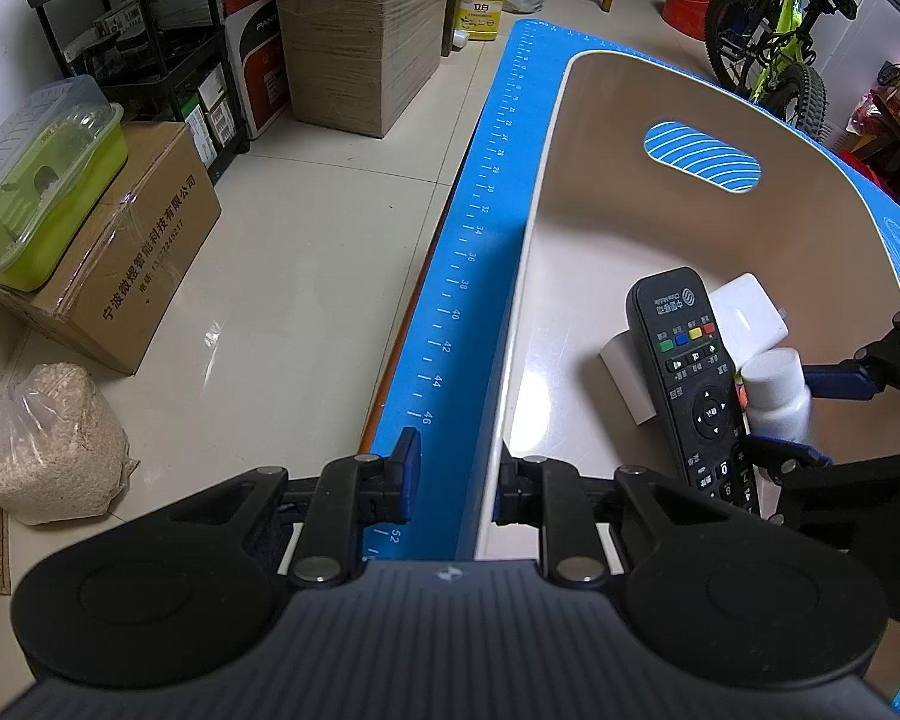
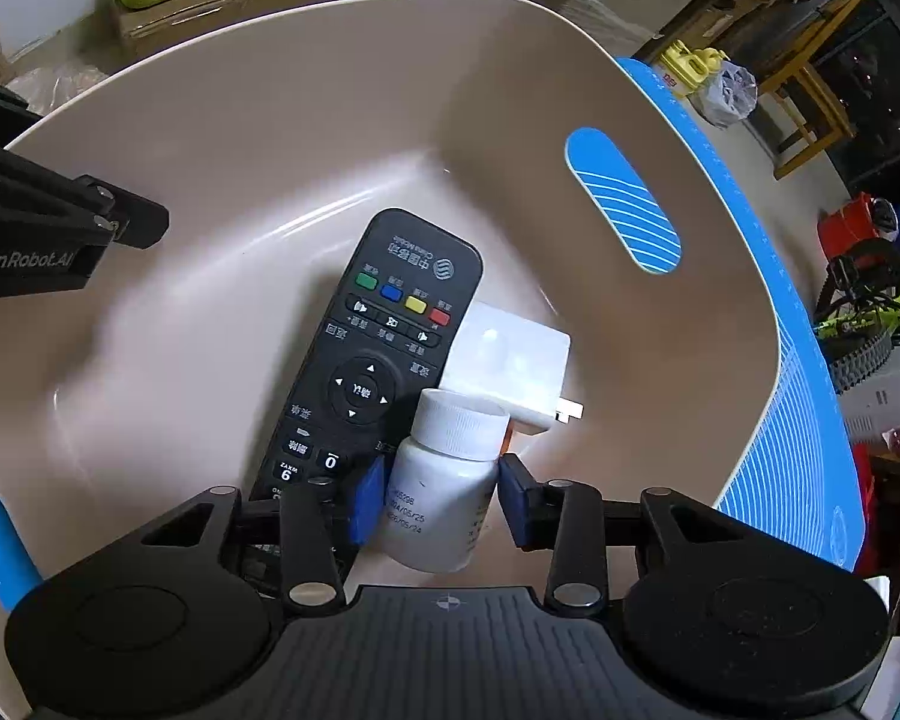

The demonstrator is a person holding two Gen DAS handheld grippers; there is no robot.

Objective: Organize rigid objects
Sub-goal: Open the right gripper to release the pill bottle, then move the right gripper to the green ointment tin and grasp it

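A beige plastic basket (image 1: 570, 138) (image 2: 270, 96) stands on a blue mat (image 1: 480, 228). Inside lie a black remote (image 1: 690, 378) (image 2: 378, 348), a white charger plug (image 1: 747, 315) (image 2: 510, 366) and a white block (image 1: 624, 372). My right gripper (image 2: 441, 498) is shut on a white pill bottle (image 2: 444, 480) (image 1: 777, 390), held low inside the basket beside the remote. My left gripper (image 1: 453, 480) straddles the basket's left wall, with one finger outside and one inside, clamped on the rim.
Cardboard boxes (image 1: 126, 252) with a green container (image 1: 36, 180), a bag of grain (image 1: 48, 438), a black shelf (image 1: 150, 48), a yellow jug (image 1: 480, 0) and a green bicycle (image 1: 780, 42) surround the table on a tiled floor.
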